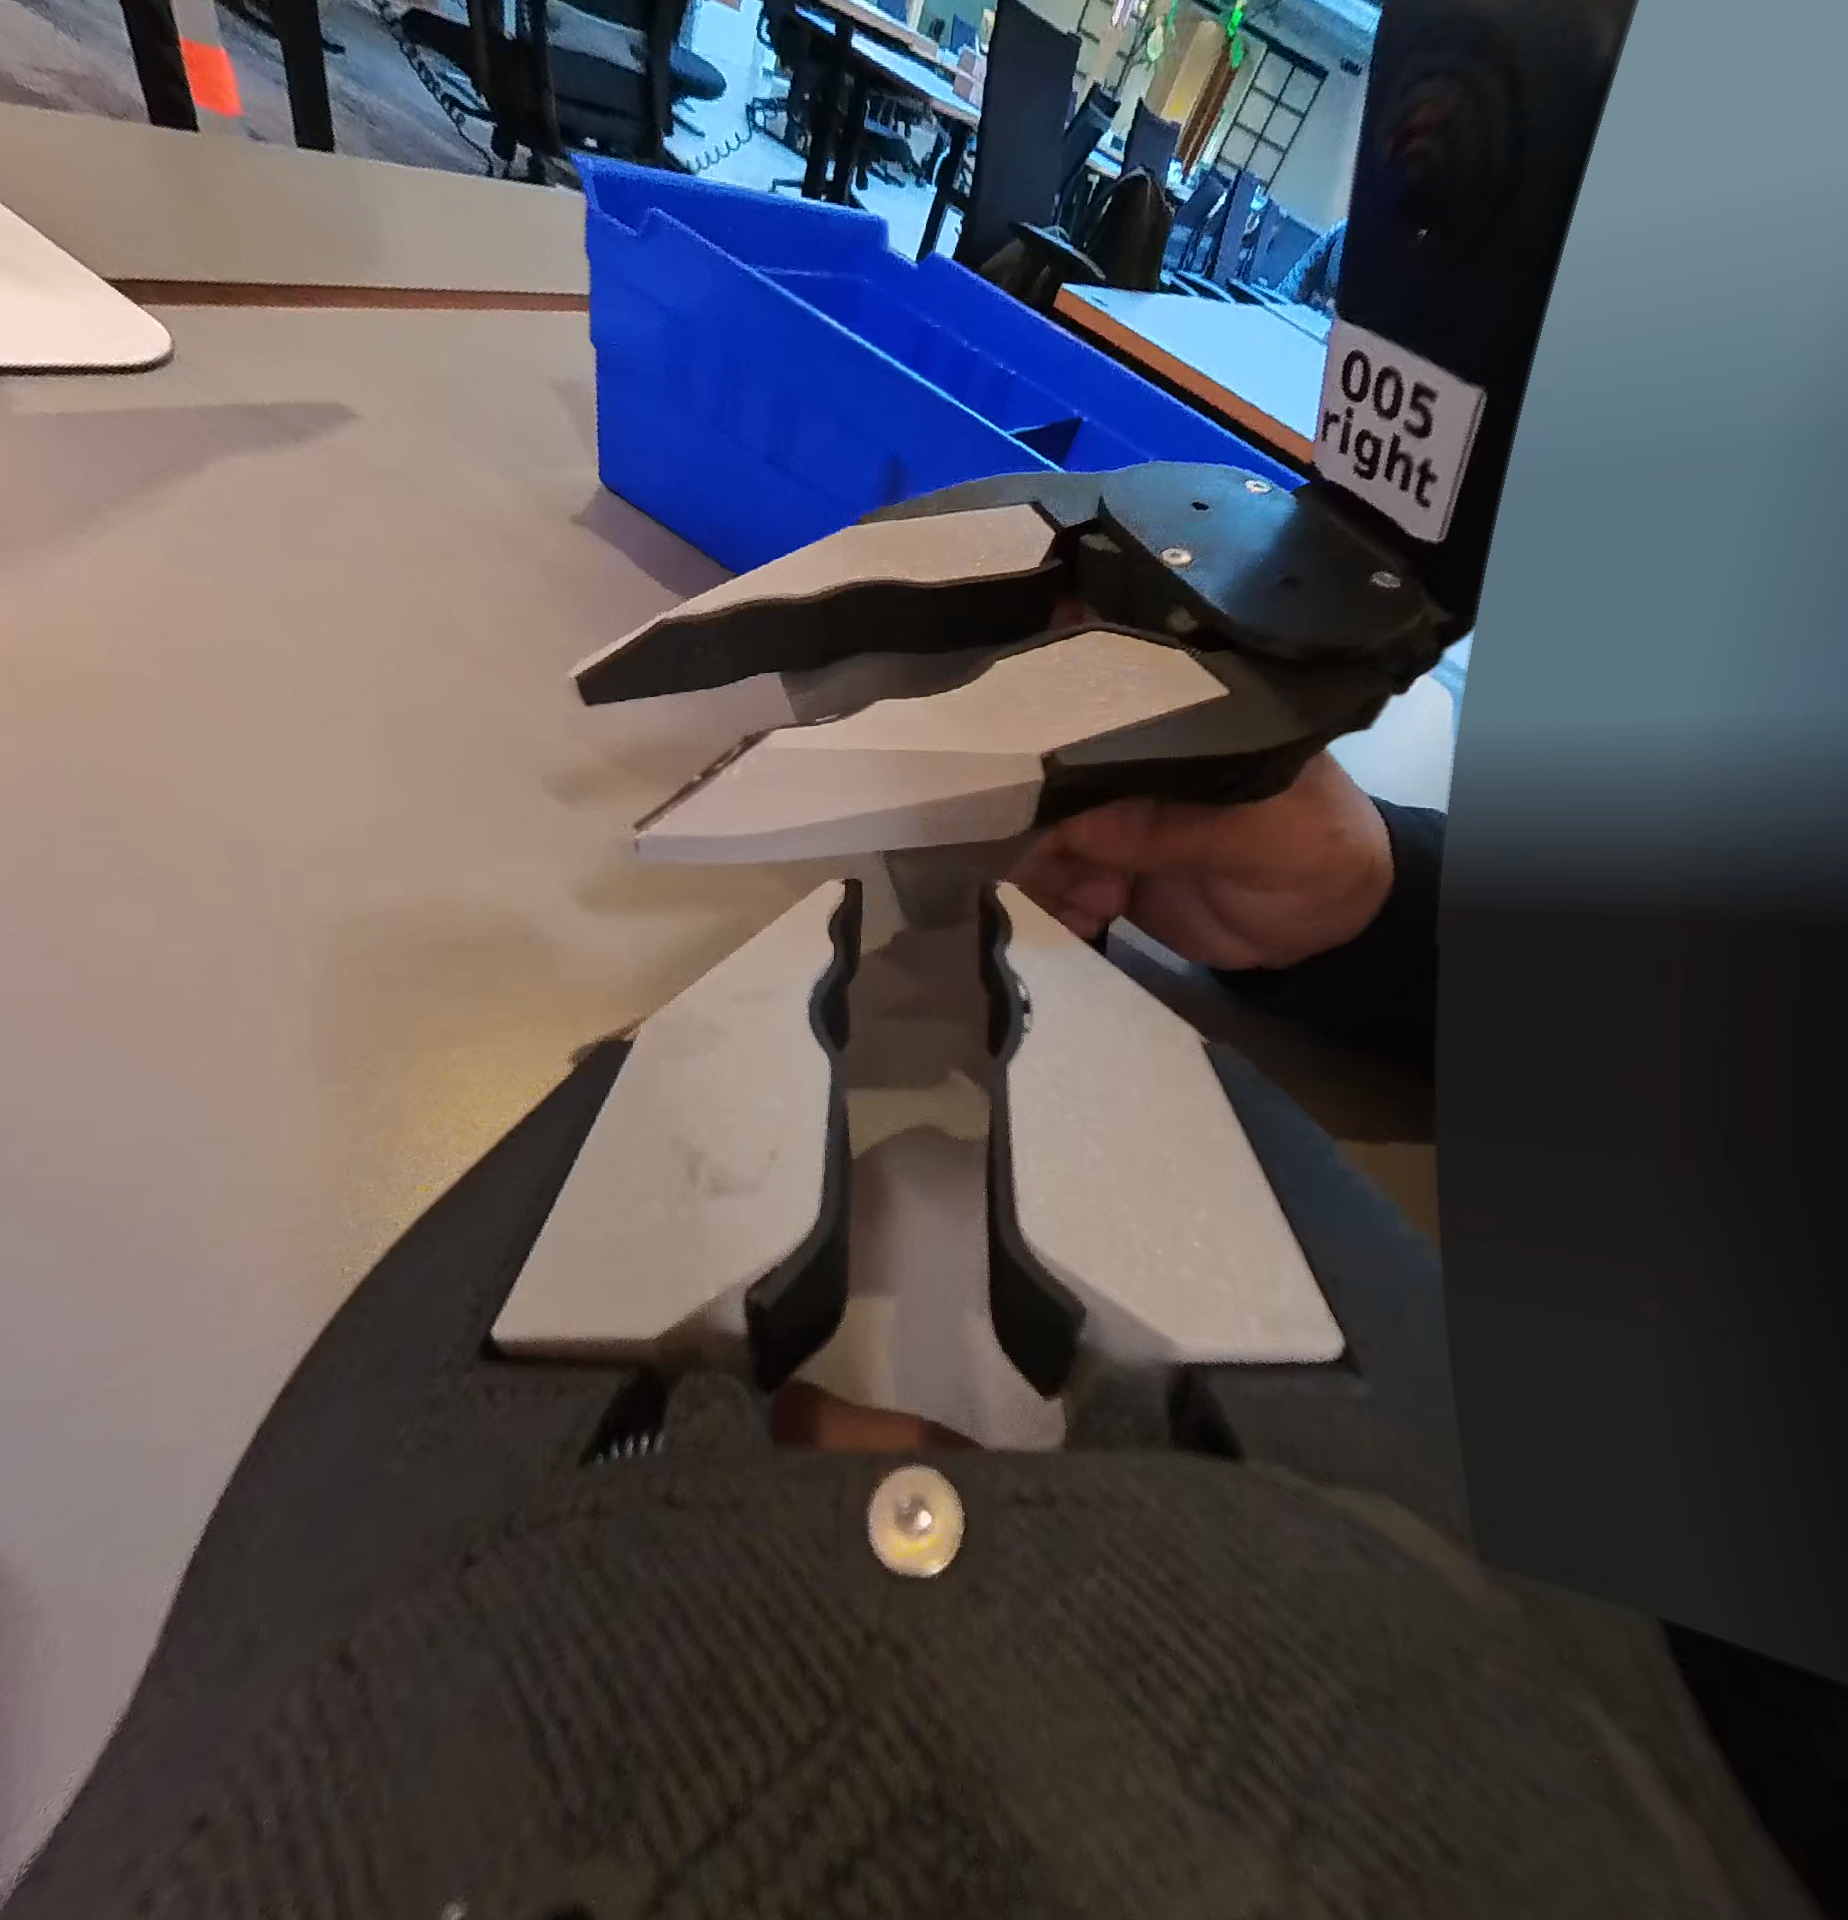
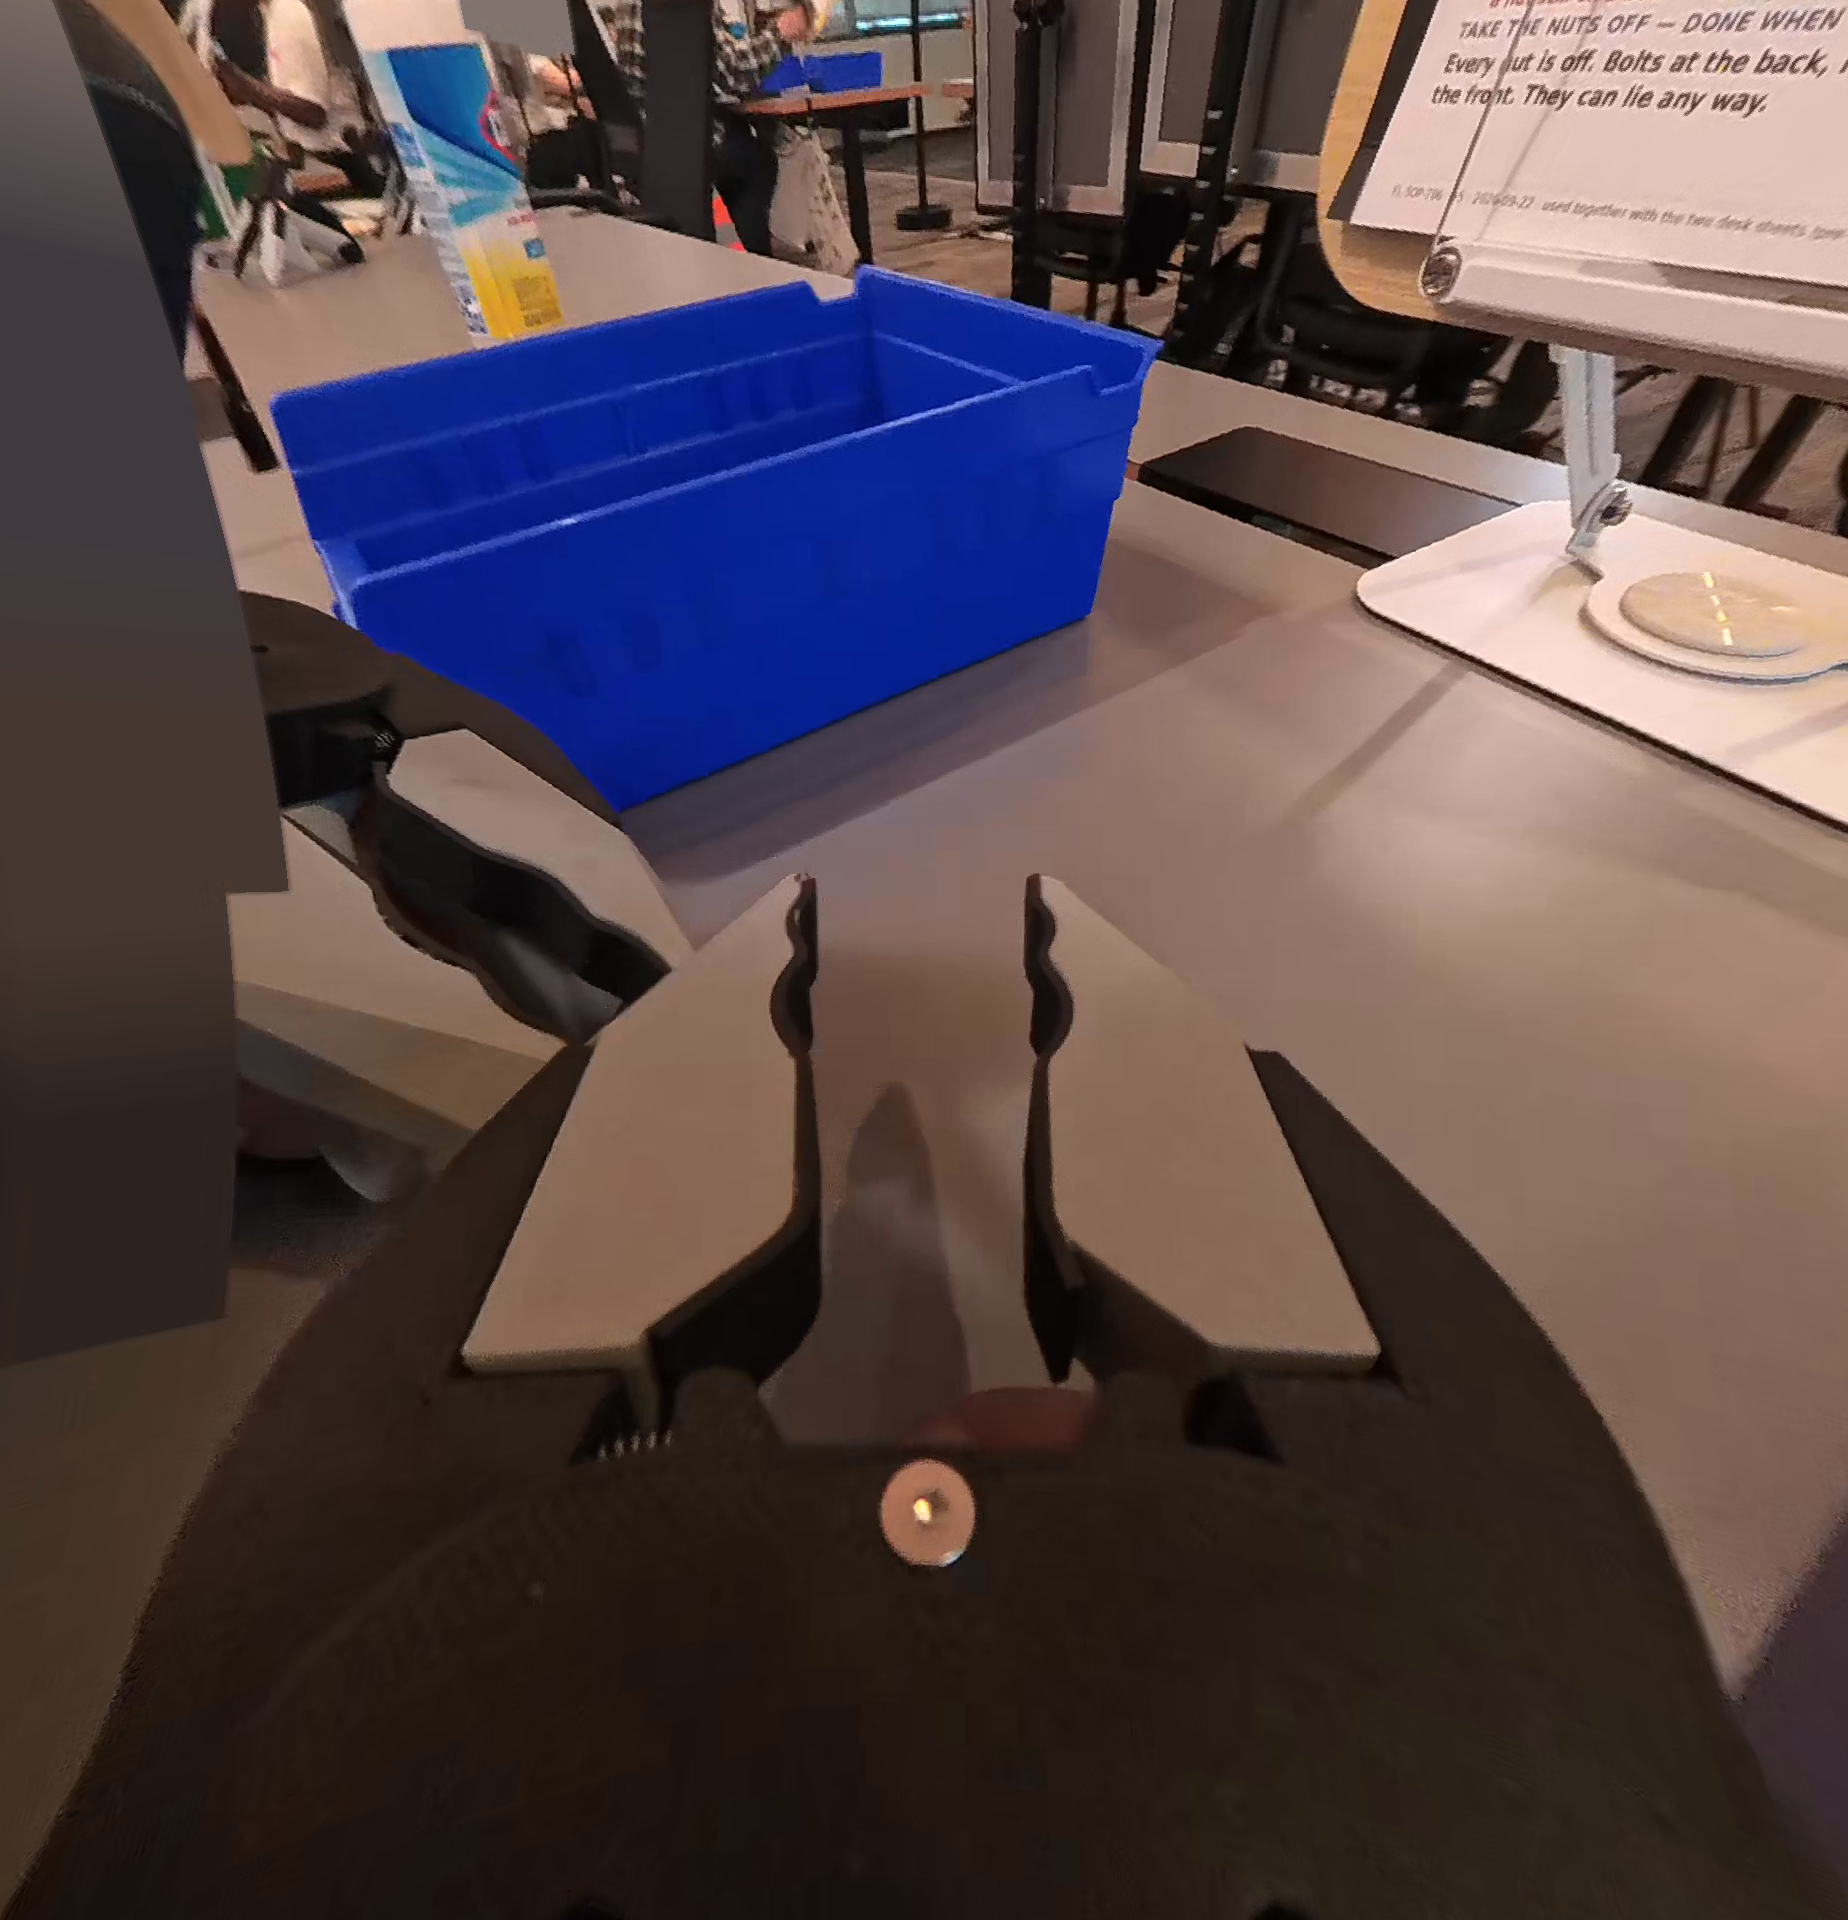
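Observation:
My left gripper (image 1: 920,899) is open and empty, held low over the grey table (image 1: 276,727). My right gripper (image 1: 619,753) crosses just in front of its fingertips, held by a hand (image 1: 1232,873), with its jaws apart. In the right wrist view the right gripper (image 2: 920,904) is open and empty over the table (image 2: 1315,987). One of the left gripper's fingers (image 2: 504,914) shows to its left. A blue plastic bin (image 2: 712,582) with inner dividers stands just beyond both grippers; it also shows in the left wrist view (image 1: 785,405). The part of its inside that shows holds nothing.
A white stand (image 2: 1502,613) carrying a printed sheet (image 2: 1678,125) is at the right of the table; its base shows at far left in the left wrist view (image 1: 37,301). A blue, white and yellow carton (image 2: 473,187) stands behind the bin. Desks and chairs fill the room beyond.

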{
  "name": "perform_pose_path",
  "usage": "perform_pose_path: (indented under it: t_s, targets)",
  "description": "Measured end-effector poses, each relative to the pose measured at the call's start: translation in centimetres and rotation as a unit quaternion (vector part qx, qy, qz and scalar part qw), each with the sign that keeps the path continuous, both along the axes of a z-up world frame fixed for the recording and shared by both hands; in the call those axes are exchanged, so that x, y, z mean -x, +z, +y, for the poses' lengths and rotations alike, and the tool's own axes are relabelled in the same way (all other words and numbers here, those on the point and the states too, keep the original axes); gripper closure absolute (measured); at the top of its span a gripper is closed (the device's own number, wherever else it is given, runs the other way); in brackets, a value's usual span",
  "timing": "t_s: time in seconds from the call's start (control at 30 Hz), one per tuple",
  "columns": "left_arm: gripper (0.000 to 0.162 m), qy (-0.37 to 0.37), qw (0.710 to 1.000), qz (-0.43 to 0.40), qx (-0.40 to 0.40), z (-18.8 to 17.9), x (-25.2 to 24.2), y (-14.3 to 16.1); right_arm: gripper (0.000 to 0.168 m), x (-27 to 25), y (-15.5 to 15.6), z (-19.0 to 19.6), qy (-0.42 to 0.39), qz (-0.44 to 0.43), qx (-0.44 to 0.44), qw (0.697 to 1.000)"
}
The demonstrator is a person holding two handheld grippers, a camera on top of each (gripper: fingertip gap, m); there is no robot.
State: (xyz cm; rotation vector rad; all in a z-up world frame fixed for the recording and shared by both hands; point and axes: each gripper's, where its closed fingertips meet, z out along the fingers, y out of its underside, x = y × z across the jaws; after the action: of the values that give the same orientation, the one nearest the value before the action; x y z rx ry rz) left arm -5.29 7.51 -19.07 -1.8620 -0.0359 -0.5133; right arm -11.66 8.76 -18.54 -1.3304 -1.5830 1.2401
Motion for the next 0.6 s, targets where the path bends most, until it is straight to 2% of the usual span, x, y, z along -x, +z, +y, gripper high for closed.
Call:
perform_pose_path:
  t_s: [0.1, 0.17, 0.2, 0.43, 0.6]
  targets:
    - [0.142, 0.013, 1.000, 0.000, -0.008, 0.0, 0.6, 0.2, 0.127, 0.1, 0.2, -0.1, 0.007, 0.007, 0.008, 1.000]
    - [0.142, 0.010, 1.000, -0.009, -0.004, 0.0, 0.6, 0.0, 0.114, 0.3, -0.3, 0.4, -0.004, 0.003, -0.011, 1.000]
    - [0.142, 0.007, 1.000, -0.014, 0.000, 0.0, 0.5, -0.1, 0.113, 0.4, -0.5, 0.6, -0.008, 0.001, -0.016, 1.000]
    - [0.140, 0.014, 1.000, 0.028, 0.003, 0.2, 0.3, -0.5, 0.114, 0.3, -0.3, 1.2, -0.017, 0.008, -0.013, 1.000]
    - [0.139, 0.006, 1.000, 0.002, 0.004, 0.1, 0.0, -0.4, 0.116, 0.2, 0.1, 1.6, -0.040, 0.011, -0.013, 0.999]
